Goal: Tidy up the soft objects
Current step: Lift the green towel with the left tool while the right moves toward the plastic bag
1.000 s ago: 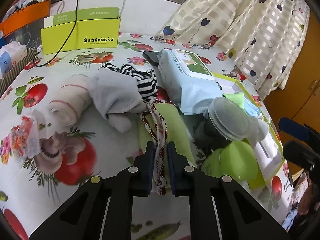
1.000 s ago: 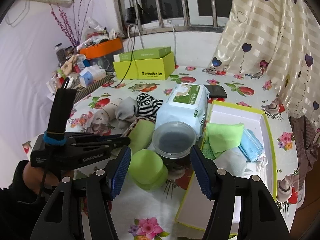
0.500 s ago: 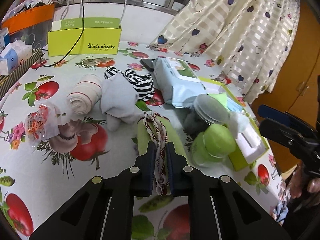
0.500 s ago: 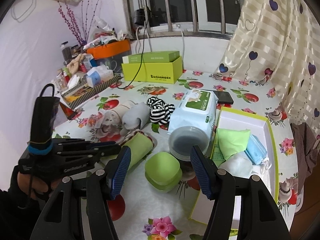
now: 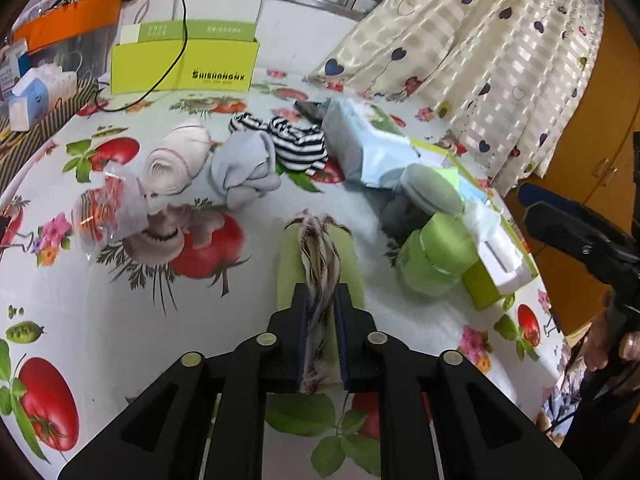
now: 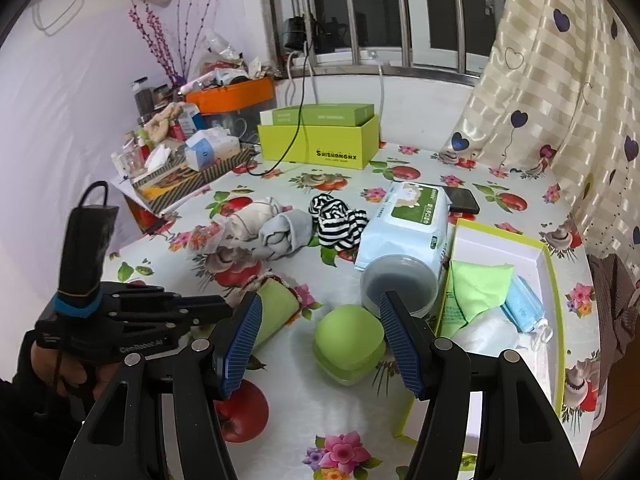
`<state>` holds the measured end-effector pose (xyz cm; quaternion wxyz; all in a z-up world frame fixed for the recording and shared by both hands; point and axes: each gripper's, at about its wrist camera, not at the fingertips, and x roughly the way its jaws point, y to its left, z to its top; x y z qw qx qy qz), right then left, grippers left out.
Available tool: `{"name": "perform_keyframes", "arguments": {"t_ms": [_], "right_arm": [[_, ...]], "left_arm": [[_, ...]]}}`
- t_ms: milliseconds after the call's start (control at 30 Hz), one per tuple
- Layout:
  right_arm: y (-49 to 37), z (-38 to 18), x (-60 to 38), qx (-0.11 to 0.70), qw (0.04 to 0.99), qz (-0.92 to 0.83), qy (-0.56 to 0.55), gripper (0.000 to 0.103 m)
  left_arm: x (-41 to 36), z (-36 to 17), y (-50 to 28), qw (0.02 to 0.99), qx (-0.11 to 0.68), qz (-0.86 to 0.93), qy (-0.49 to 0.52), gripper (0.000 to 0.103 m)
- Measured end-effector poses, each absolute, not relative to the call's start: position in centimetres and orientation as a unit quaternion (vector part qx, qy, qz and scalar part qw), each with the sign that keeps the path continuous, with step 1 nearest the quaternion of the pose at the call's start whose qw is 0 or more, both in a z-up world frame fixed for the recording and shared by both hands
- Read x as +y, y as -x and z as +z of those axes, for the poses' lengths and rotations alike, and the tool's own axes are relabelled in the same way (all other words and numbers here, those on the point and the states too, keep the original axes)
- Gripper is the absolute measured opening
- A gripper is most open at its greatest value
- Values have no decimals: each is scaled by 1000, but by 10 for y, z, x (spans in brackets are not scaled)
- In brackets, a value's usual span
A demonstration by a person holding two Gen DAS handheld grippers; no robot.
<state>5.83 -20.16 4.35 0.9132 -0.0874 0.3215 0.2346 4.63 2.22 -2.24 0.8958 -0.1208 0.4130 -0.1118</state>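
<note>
1. Left gripper point(image 5: 323, 306): jaws have just been opening, braided fringe of the green rolled cloth point(image 5: 320, 268) between them; cloth on the tablecloth point(image 5: 100, 320).
2. Right gripper point(image 6: 320, 336): spread wide, empty, above the green container point(image 6: 347, 343).
3. Only the right view shows the yellow-rimmed box point(image 6: 554, 264) interior.

— What sits at the back of the tabletop point(image 6: 344, 408)?
— A yellow-green box point(image 6: 320, 146) with a black cable point(image 6: 294, 142) over it, an orange bin point(image 6: 232, 94) to its left.
— And nearer?
— A wet-wipes pack point(image 6: 408, 220), a black phone point(image 6: 464, 200) just beside it, a heart-print curtain point(image 6: 560, 80) at right.
</note>
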Motion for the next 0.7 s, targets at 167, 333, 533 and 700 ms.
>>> {"name": "perform_keyframes", "arguments": {"t_ms": [167,333,533,700], "right_arm": [[-57,44,-201,321,914,234,87,62],[-56,45,-202,320,914,234,87,62],[-53,49,-203,318,913,240,86,62],[-52,49,-201,317,913,243,86,62]], "left_arm": [[15,-33,-53,888,431,-112,113,45],[9,-42,-60,886,441,-99,99,49],[-5,-45,-62,890,445,-78,62,50],[-15,-46,-58,897,436,-71,32,41]]}}
